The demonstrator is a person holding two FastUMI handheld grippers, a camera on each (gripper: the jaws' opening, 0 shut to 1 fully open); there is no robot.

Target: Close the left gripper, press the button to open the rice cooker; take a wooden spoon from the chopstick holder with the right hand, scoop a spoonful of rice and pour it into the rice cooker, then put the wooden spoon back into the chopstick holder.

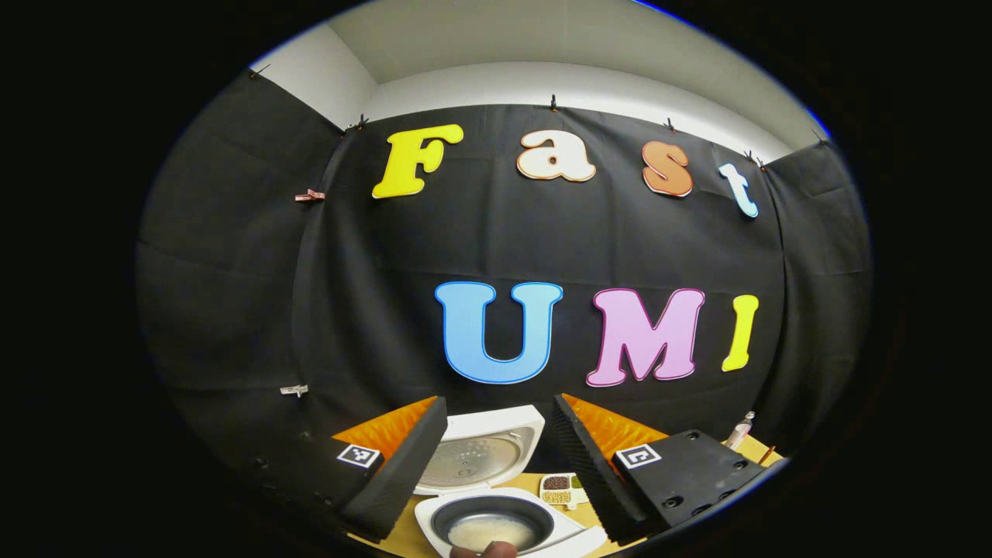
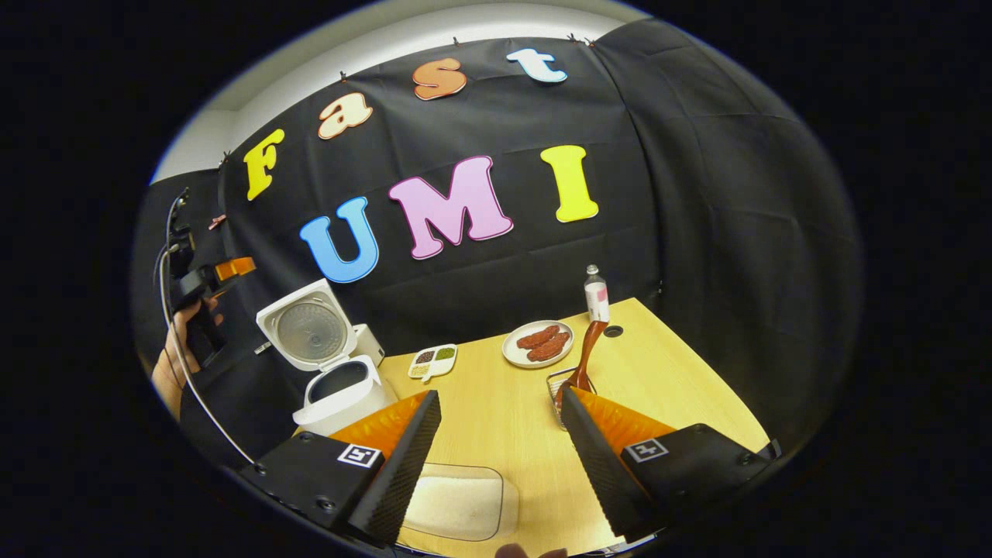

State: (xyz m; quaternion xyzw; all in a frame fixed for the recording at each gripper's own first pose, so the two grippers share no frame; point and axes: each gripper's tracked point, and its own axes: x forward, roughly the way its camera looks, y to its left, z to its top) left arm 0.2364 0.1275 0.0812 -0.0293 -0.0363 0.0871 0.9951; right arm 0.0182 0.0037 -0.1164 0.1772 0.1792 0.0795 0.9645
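Note:
The white rice cooker point(image 1: 434, 521) stands below my left gripper point(image 1: 500, 465) with its lid point(image 1: 480, 453) up; white rice lies in its dark inner pot point(image 1: 492, 531). The left fingers are spread open with nothing between them. In the right gripper view the cooker point(image 2: 341, 395) sits at the table's left end, lid point(image 2: 306, 332) raised. A wooden spoon point(image 2: 583, 358) stands upright in the metal chopstick holder point(image 2: 559, 387), just beyond my right gripper point(image 2: 500, 457), which is open and holds nothing. A clear box of rice point(image 2: 457, 500) lies under the right fingers.
A plate of sausages point(image 2: 539, 343), a small divided dish of beans point(image 2: 432, 360) and a bottle point(image 2: 595, 294) stand toward the back of the wooden table point(image 2: 496, 403). A hand point(image 2: 174, 364) holds the left gripper up at the far left, beside the cooker.

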